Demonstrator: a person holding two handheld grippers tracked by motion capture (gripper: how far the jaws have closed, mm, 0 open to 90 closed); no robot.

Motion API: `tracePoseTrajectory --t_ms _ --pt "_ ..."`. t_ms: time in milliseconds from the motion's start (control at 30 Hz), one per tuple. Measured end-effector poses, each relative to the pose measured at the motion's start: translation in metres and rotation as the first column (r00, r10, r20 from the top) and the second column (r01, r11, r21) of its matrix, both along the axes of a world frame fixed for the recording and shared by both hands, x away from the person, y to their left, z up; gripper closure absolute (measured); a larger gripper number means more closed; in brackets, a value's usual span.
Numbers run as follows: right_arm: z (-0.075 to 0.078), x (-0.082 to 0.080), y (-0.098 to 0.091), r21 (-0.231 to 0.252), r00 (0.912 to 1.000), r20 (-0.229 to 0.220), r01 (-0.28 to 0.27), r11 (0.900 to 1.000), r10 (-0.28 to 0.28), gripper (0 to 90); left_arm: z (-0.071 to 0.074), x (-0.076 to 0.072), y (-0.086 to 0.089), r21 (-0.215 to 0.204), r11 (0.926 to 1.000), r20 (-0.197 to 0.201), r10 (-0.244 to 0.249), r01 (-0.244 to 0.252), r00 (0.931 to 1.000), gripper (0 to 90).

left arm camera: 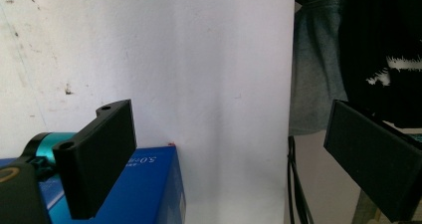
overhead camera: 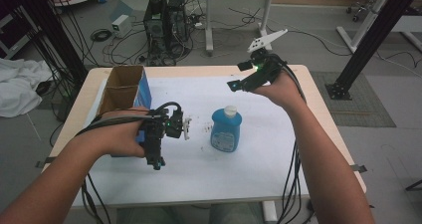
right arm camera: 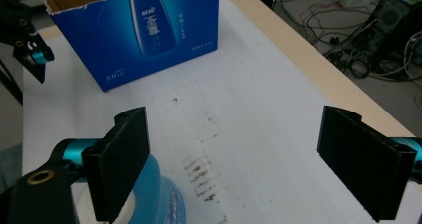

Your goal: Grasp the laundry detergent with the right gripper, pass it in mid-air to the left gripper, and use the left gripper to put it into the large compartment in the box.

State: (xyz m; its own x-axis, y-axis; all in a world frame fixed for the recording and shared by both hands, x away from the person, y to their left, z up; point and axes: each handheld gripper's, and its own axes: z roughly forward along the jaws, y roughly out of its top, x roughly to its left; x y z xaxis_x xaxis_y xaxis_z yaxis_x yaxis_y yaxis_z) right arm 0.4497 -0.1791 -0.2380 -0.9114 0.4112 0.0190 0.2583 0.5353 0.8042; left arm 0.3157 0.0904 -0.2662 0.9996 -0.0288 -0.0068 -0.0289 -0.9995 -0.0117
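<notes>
Here the blue bottle [overhead camera: 226, 130] stands upright near the middle of the white sheet [overhead camera: 199, 169] that covers the wooden table [overhead camera: 318, 104], its white cap [overhead camera: 230, 111] screwed on top. What it holds cannot be told through its blue wall. To its left stands a blue cardboard box [overhead camera: 124, 92] with its top open; from the high view the inside shows brown walls and no contents that can be made out, though the bottom is in shadow. In the right gripper view a picture of a bottle is printed on the box's blue side [right arm camera: 149, 30], and its torn open rim sits at the top of that view.

The left gripper [overhead camera: 157, 159] hangs just in front of the box, near its closer end, held in the person's left hand [overhead camera: 117, 137]. In the left gripper view its jaws stand wide apart with nothing between them, a corner of the box [left arm camera: 154, 184] below and the white sheet beyond.

The right gripper [overhead camera: 236, 84] is raised over the far right part of the table in the right hand [overhead camera: 281, 89], well apart from the bottle. In the right gripper view its jaws are spread wide and empty, the bottle's blue shoulder [right arm camera: 159, 194] showing just behind the left jaw, with brown stains [right arm camera: 201, 176] on the sheet beside it.
</notes>
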Motion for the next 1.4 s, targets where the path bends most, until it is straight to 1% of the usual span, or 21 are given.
tracePoseTrajectory --t_ms 67,167,200,300,333,433,533,567,600,633,733,833,967,1067,1100,1133,1167,1200,1267,1367,1400 --pt "-0.003 -0.001 -0.002 0.013 0.9998 0.012 0.017 0.9998 -0.017 12.3 0.0 0.0 0.001 -0.004 1.0 0.001 -0.001 0.001 1.0 6.1" --pt "-0.005 -0.002 -0.005 0.024 0.9998 0.006 0.018 0.9995 -0.018 12.3 -0.001 0.0 0.001 -0.008 1.0 -0.005 0.005 -0.005 1.0 6.1" --pt "-0.008 -0.003 -0.008 0.036 0.9997 0.006 0.024 0.999 -0.024 12.3 -0.001 0.0 0.001 -0.009 1.0 0.001 0.001 -0.001 1.0 6.1" --pt "-0.01 -0.005 -0.012 0.041 0.9995 0.01 0.029 0.9987 -0.03 12.2 -0.002 0.0 0.001 -0.01 0.9998 0.007 -0.015 0.015 0.9999 6.1" --pt "-0.013 -0.007 -0.016 0.048 0.9994 0.008 0.033 0.9983 -0.034 12.3 -0.003 0.0 0.002 -0.01 0.9999 0.003 -0.007 0.007 1.0 6.1" --pt "-0.016 -0.009 -0.02 0.043 0.999 0.009 0.044 0.9981 -0.045 12.2 -0.002 0.0 0.002 0.0 0.9999 0.022 -0.016 0.016 0.9996 6.1" --pt "-0.024 -0.015 -0.032 0.047 0.9987 0.001 0.05 0.9977 -0.05 12.3 -0.004 0.0 0.001 -0.006 1.0 0.003 -0.002 0.002 1.0 6.1" --pt "-0.024 -0.015 -0.032 0.047 0.9987 0.001 0.05 0.9977 -0.05 12.3 -0.004 0.0 0.001 -0.007 1.0 0.003 -0.002 0.002 1.0 6.1" --pt "-0.028 -0.02 -0.039 0.04 0.9985 -0.003 0.055 0.9977 -0.055 12.3 -0.004 0.001 0.0 -0.008 0.9999 0.007 -0.015 0.015 0.9999 6.1" --pt "-0.029 -0.021 -0.041 0.039 0.9985 0.001 0.054 0.9977 -0.054 12.3 -0.005 0.0 0.0 -0.009 0.9999 0.001 -0.005 0.005 1.0 6.1" --pt "-0.033 -0.025 -0.046 0.038 0.9984 -0.006 0.056 0.9977 -0.056 12.2 -0.005 0.001 -0.001 -0.008 0.9999 0.007 -0.011 0.011 0.9999 6.1" --pt "-0.039 -0.033 -0.056 0.036 0.9976 -0.013 0.068 0.997 -0.068 12.3 -0.005 0.001 -0.001 -0.009 0.9999 0.0 -0.01 0.01 0.9999 6.1" --pt "-0.043 -0.039 -0.061 0.036 0.9972 -0.017 0.073 0.9967 -0.072 12.3 -0.005 0.002 -0.001 -0.006 1.0 -0.004 -0.004 0.004 1.0 6.1" --pt "-0.054 -0.047 -0.065 0.013 0.998 -0.025 0.059 0.9982 -0.059 12.3 -0.005 0.002 -0.002 -0.005 0.9999 0.001 -0.016 0.016 0.9999 6.1" --pt "-0.062 -0.052 -0.067 -0.005 0.9981 -0.028 0.054 0.9985 -0.055 12.3 -0.004 0.002 -0.002 -0.005 0.9998 0.003 -0.022 0.022 0.9998 6.1" --pt "-0.062 -0.052 -0.067 -0.005 0.9981 -0.028 0.054 0.9985 -0.055 12.3 -0.004 0.003 -0.002 -0.003 0.9998 0.007 -0.021 0.022 0.9997 6.1" --pt "-0.066 -0.054 -0.067 -0.013 0.9983 -0.031 0.049 0.9987 -0.05 12.3 -0.004 0.002 -0.002 0.001 1.0 -0.01 -0.004 0.004 0.9999 6.1" --pt "-0.074 -0.06 -0.069 -0.03 0.9981 -0.038 0.047 0.9985 -0.048 12.3 -0.004 0.002 -0.002 0.004 1.0 -0.014 0.001 -0.001 0.9999 6.1" --pt "-0.078 -0.063 -0.069 -0.028 0.9981 -0.04 0.045 0.9986 -0.046 12.3 -0.002 0.003 -0.002 0.003 0.9999 0.006 -0.013 0.012 0.9999 6.1" --pt "-0.089 -0.069 -0.07 -0.039 0.998 -0.046 0.042 0.9984 -0.044 12.3 0.0 0.003 -0.002 0.007 1.0 0.002 -0.003 0.003 1.0 6.1" --pt "-0.095 -0.072 -0.07 -0.044 0.9981 -0.047 0.037 0.9984 -0.039 12.3 0.0 0.003 -0.002 0.008 0.9999 0.002 -0.011 0.011 0.9999 6.1"
